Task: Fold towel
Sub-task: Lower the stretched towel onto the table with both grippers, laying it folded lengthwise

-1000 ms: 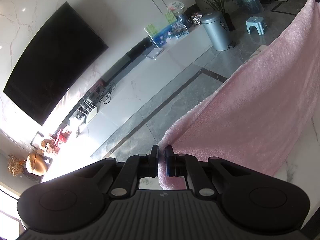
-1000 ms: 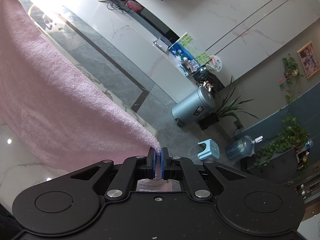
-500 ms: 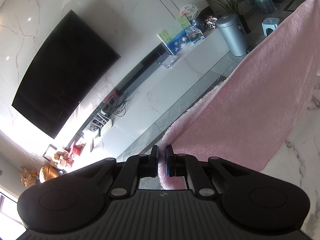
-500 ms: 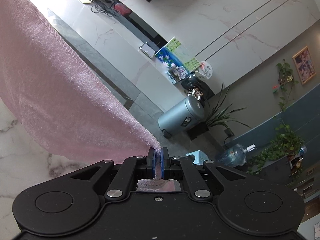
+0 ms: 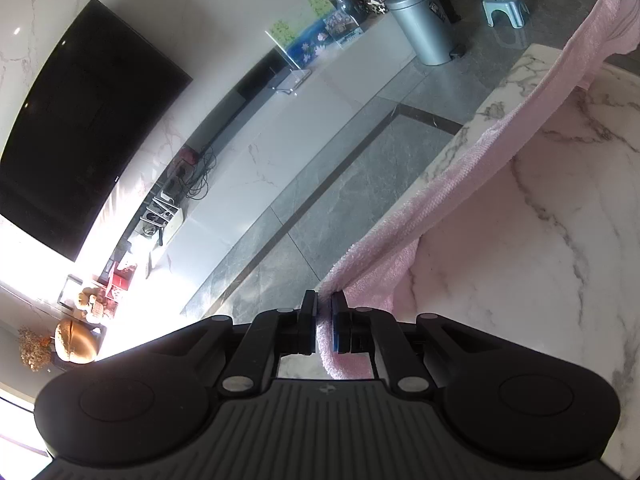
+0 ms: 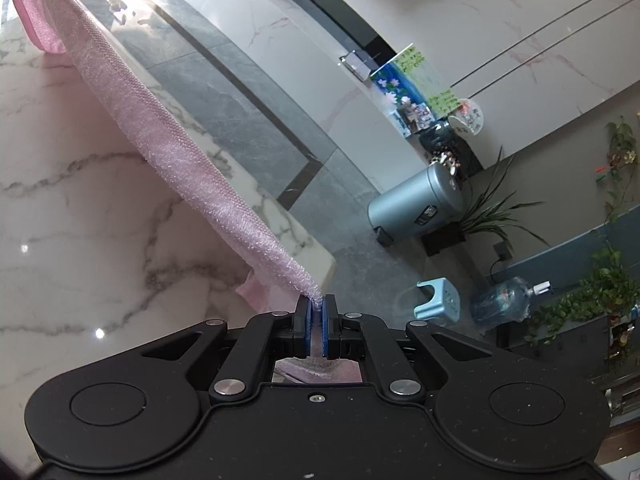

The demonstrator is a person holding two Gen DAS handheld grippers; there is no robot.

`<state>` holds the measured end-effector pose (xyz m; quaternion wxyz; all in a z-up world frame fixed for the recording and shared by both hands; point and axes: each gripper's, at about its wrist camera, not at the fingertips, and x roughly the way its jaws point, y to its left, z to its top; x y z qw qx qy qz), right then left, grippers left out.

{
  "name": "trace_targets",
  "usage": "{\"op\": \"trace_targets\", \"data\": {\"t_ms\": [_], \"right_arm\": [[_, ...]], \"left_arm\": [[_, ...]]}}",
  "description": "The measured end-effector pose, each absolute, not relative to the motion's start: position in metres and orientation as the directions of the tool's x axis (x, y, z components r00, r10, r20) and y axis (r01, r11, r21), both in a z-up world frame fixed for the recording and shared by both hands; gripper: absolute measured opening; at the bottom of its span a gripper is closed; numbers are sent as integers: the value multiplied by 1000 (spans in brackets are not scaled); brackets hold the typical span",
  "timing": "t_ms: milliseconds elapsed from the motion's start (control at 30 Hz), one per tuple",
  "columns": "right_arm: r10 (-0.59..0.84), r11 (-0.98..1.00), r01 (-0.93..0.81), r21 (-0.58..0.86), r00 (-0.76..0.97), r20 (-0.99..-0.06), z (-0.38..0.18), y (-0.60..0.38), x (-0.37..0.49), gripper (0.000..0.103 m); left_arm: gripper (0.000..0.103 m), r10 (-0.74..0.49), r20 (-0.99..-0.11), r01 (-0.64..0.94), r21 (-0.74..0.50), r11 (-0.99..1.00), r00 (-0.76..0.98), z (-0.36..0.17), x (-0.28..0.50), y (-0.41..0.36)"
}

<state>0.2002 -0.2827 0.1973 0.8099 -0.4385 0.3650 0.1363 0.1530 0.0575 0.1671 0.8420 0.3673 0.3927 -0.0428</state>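
**Towel stretched between both grippers, low over the table edge**

The towel (image 5: 460,196) (pink terry) is pulled into a taut band along the far edge of the marble table (image 5: 552,240). One corner sits in the left gripper (image 5: 325,322), jaws clamped on the cloth; the other corner is in the right gripper (image 6: 316,326), jaws likewise pinched on it. The rest of the cloth hangs below the band and touches the tabletop near each gripper (a small fold shows beside the right one).

Edges: the band runs roughly parallel to the table rim, just inside it. The tabletop on the near side of the band is bare marble.

Beyond the rim: grey tile floor (image 6: 248,92), then a long white TV bench (image 5: 280,152) with a dark TV (image 5: 84,120) on the wall above it. A metal bin (image 6: 416,204), blue stool (image 6: 436,298), water bottle (image 6: 500,304) and plants (image 6: 592,292) stand on the floor, well apart from the towel. Nothing touches the band between the grippers.
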Motion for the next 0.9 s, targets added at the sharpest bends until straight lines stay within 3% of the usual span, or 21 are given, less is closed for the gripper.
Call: {"op": "trace_targets", "data": {"t_ms": [500, 900], "right_arm": [[-103, 577, -666, -474, 516, -850, 115, -306, 99, 3], [-121, 600, -685, -414, 434, -893, 81, -325, 47, 3]], "left_arm": [[6, 167, -835, 543, 479, 689, 524, 83, 53, 51], [6, 138, -881, 623, 423, 658, 453, 55, -1, 43]]}}
